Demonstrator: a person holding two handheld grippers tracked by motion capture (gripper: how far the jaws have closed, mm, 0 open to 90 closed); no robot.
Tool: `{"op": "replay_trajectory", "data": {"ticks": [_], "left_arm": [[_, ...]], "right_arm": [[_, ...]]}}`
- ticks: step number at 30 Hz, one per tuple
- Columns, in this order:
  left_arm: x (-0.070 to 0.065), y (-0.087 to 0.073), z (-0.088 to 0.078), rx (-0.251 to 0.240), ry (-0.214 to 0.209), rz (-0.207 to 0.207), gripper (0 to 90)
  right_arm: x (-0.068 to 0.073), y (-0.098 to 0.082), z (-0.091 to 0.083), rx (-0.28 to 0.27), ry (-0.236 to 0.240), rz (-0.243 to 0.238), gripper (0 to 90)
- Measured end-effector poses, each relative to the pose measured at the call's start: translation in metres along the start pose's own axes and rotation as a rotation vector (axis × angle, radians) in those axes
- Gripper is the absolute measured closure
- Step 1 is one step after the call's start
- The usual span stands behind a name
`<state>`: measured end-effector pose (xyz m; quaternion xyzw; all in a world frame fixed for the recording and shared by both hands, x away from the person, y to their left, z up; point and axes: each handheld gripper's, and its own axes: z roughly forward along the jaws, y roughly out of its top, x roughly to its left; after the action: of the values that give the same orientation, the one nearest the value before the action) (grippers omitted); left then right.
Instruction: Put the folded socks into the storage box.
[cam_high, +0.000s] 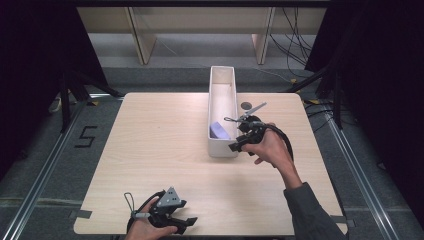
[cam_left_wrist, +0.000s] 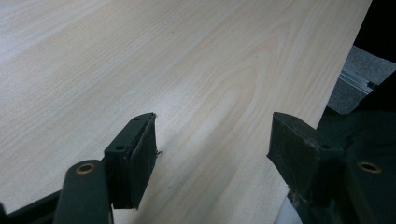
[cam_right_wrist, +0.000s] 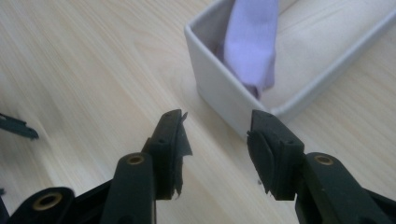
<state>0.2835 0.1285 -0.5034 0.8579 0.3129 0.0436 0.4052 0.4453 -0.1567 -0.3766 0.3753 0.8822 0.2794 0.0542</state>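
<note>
Wood table (cam_high: 160, 150): purple cloth (cam_right_wrist: 250, 44) lies in white bin (cam_right_wrist: 219, 93) just ahead of your right gripper (cam_right_wrist: 217, 149) (jaws apart, empty).

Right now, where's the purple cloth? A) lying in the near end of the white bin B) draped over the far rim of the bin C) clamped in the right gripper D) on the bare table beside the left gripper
A: the purple cloth lies inside the white bin at its near end, and the right gripper in front of the bin has open, empty jaws.
</note>
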Motion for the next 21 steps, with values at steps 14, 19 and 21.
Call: {"op": "replay_trajectory", "data": {"ticks": [14, 19, 21], "left_arm": [[0.014, -0.009, -0.014, -0.014, 0.041, -0.032, 31.3], [0.017, -0.01, -0.018, -0.028, 0.058, -0.041, 30.7], [0.02, -0.011, -0.019, -0.023, 0.059, -0.044, 29.4]], "right_arm": [[0.0, -0.057, -0.001, -0.047, 0.012, -0.005, 48.7], [0.007, -0.064, 0.0, -0.053, 0.025, -0.008, 45.5], [0.011, -0.069, 0.002, -0.044, 0.018, -0.022, 43.7]]}}
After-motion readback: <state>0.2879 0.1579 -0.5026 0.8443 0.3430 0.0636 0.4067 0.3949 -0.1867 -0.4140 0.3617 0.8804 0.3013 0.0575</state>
